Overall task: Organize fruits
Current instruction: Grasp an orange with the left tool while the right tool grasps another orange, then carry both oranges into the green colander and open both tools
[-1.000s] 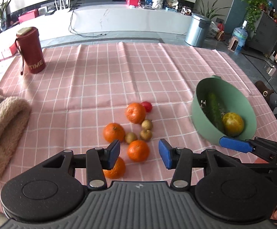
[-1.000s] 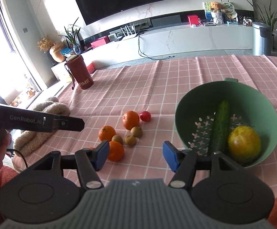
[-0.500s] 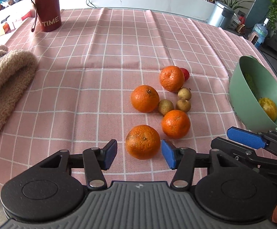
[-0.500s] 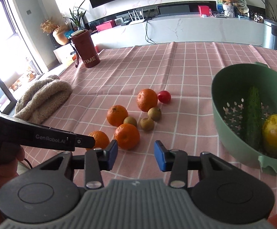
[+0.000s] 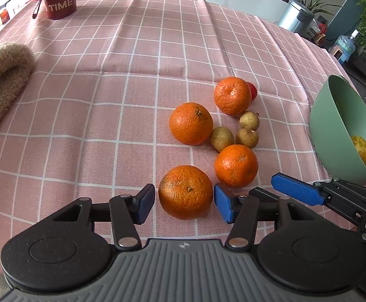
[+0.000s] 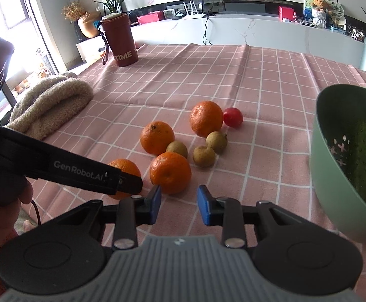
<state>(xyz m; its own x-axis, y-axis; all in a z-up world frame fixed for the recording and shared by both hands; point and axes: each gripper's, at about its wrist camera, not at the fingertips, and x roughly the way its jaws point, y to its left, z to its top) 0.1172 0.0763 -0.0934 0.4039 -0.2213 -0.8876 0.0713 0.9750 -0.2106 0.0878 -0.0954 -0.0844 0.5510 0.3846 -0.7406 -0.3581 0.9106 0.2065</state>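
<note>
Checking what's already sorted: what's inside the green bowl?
Inside the green bowl: a cucumber and a yellow fruit, both partly cut off. The bowl's near wall hides the rest.

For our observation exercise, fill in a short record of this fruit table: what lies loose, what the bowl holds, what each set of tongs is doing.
Loose fruit: four oranges, three small brown fruits, one red fruit
Green bowl: cucumber, yellow fruit
Left tongs: closing around nearest orange, pads not pressing
Right tongs: closing, nothing between them, just short of next orange
</note>
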